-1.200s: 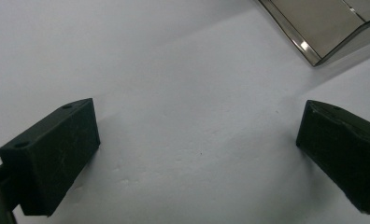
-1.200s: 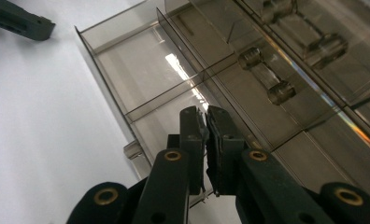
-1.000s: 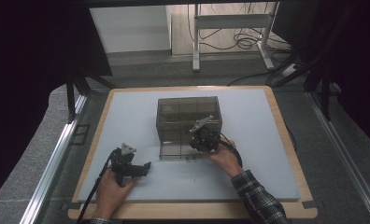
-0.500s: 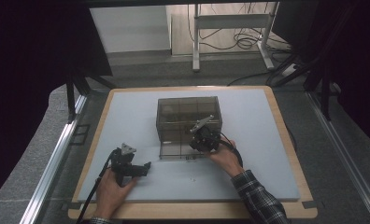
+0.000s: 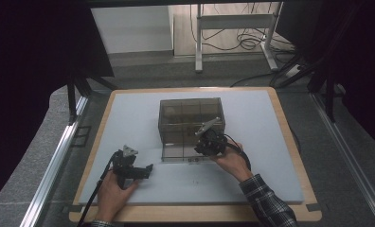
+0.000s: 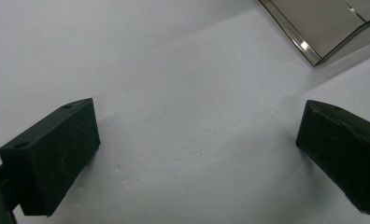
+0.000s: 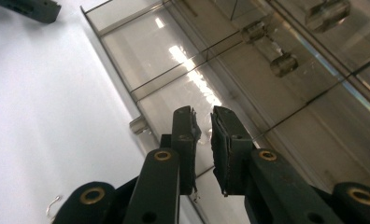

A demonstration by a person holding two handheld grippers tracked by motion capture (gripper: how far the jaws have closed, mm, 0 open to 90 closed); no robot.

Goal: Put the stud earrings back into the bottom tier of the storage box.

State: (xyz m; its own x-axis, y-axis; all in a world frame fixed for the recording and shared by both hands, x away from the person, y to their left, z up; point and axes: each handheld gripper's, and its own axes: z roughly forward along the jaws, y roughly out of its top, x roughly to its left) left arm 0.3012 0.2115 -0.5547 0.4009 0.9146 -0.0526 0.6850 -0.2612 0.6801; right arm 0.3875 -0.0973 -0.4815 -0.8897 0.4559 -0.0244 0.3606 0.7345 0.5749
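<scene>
A smoky see-through drawer cabinet (image 5: 190,113) stands in the middle of the white mat (image 5: 129,118). Its bottom drawer (image 5: 178,152) is pulled out toward me. My right gripper (image 5: 205,142) hovers over the drawer's right front part. In the right gripper view its jaws (image 7: 205,121) stand almost together above the drawer floor, with nothing visible between them. The drawer's small handle (image 7: 138,125) lies just left of them, untouched. My left gripper (image 5: 147,169) rests low over the mat, left of the drawer, jaws wide open (image 6: 199,149) and empty. A corner of the drawer (image 6: 323,28) shows beyond them.
The mat lies on a wooden board (image 5: 290,142) with its edge all around. Small knobs of the upper drawers (image 7: 283,63) show through the clear plastic. A desk frame and cables (image 5: 237,28) stand on the floor beyond the table.
</scene>
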